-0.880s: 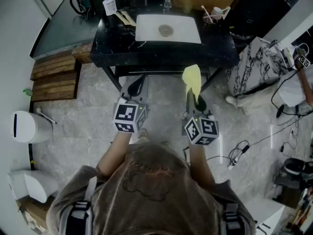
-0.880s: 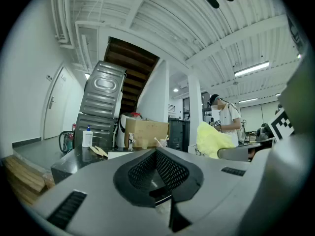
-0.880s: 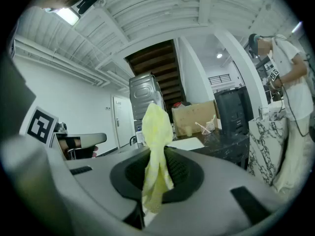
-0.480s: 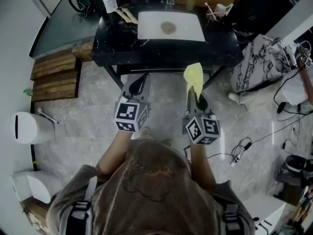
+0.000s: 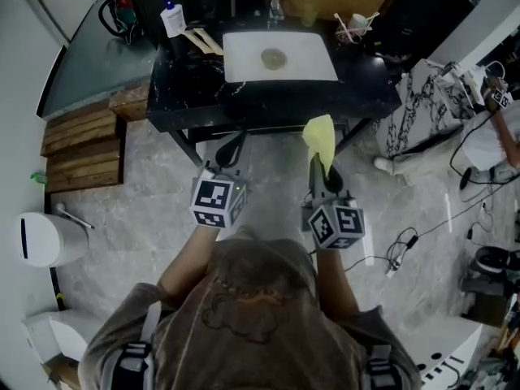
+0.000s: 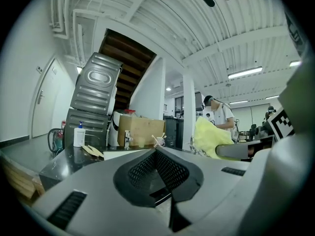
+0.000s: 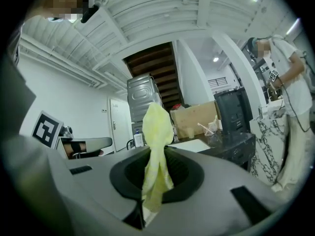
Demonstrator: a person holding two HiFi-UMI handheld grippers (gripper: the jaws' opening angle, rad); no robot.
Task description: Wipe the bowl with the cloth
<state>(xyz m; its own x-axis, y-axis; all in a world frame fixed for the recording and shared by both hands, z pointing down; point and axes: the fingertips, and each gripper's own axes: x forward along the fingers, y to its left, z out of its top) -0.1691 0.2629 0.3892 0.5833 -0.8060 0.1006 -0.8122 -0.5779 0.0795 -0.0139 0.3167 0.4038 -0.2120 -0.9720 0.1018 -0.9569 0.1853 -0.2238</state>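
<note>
From above, your left gripper (image 5: pixel 232 143) and right gripper (image 5: pixel 318 159) sit side by side over the floor, short of the black table (image 5: pixel 268 94). On the table, from the left, stand a pump bottle (image 5: pixel 171 19), then a white mat (image 5: pixel 309 63) with the bowl (image 5: pixel 274 57) at its middle, well apart from both claws. Only this view shows the bowl; the gripper views catch the mat edge-on.

Your left gripper view shows what the head view cannot: the left claw (image 6: pixel 156 151) is closed tight with nothing in it. The yellow cloth (image 6: pixel 211 137) shows off to its right.

Your right gripper view shows the right claw (image 7: pixel 158 156) pinched on that cloth (image 7: pixel 156 132), which stands up out of the jaws. A person (image 7: pixel 288 68) stands at the far right.
</note>
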